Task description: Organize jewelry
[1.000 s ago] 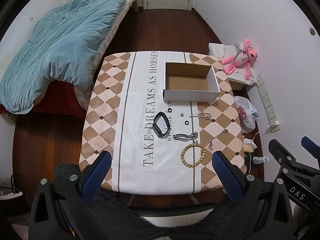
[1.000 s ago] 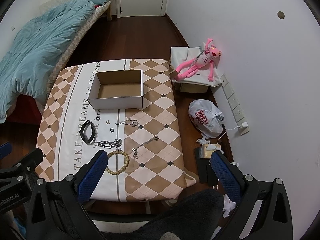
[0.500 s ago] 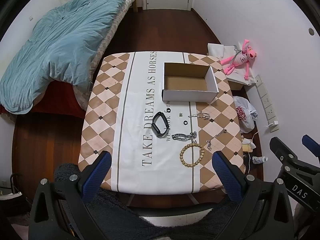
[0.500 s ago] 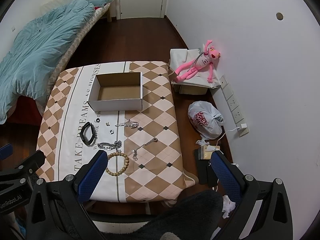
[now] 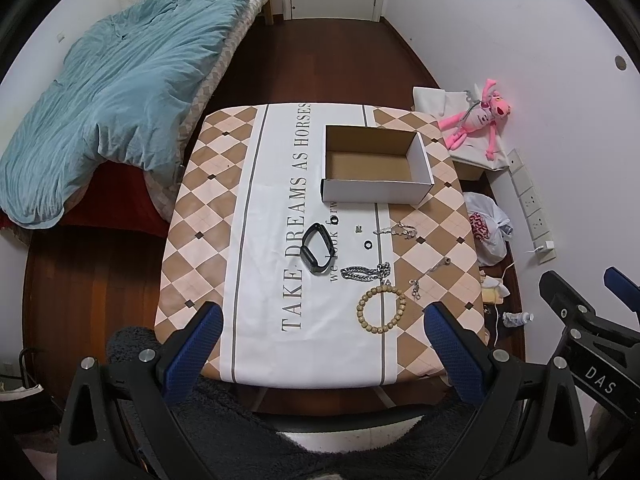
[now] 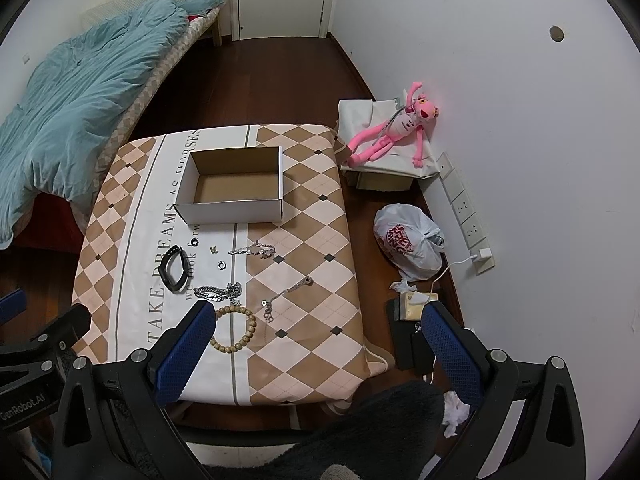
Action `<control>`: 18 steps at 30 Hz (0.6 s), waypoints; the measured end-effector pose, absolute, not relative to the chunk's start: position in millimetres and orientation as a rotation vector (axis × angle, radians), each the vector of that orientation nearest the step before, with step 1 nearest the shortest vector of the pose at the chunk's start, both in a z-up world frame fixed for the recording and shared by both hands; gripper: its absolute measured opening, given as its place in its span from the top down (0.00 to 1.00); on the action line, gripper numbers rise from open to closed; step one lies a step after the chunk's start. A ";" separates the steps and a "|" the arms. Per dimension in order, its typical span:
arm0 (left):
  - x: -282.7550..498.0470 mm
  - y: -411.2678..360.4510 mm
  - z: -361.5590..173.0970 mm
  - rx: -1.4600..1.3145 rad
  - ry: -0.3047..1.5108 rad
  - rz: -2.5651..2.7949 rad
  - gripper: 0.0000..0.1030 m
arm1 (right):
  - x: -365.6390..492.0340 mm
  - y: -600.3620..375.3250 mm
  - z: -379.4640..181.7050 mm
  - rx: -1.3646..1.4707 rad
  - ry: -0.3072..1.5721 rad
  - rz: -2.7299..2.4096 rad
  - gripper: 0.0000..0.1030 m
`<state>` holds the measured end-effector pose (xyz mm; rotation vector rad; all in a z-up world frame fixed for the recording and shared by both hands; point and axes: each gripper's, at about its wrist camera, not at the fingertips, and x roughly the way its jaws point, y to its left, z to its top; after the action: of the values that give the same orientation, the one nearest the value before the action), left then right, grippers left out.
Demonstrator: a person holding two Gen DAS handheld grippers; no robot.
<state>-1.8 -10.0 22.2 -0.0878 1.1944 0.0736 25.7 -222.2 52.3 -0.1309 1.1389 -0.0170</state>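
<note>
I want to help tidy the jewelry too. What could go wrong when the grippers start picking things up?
1. The thick silver chain bracelet lies very close to the wooden bead bracelet, so one grab might drag both.
2. The small dark ring is tiny and flat, so it may slip out.
3. The open white cardboard box looks light, so a bump might shove it.

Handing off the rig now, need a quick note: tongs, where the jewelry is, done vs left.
Left tongs: open, empty, above the near table edge.
Right tongs: open, empty, same height.
Box: far side of the table, empty.
On the cloth in front of it: black band, bead bracelet, silver chain, thinner chains and small rings.
Done: nothing boxed.
Left: move every piece into the box.
</note>
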 end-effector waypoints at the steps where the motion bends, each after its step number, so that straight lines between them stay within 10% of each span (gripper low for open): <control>1: -1.8 -10.5 22.2 -0.088 1.194 0.074 0.00 | 23.5 -222.4 50.1 -0.129 1.138 -0.017 0.00; 18: 1.1 -11.9 -3.3 -0.065 1.193 0.128 0.00 | 41.2 -219.2 25.2 -0.136 1.167 -0.032 0.00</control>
<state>1.1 -11.9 -3.3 -0.0651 1.1926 0.1275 41.2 -219.2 25.2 -0.1364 1.1669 -0.0317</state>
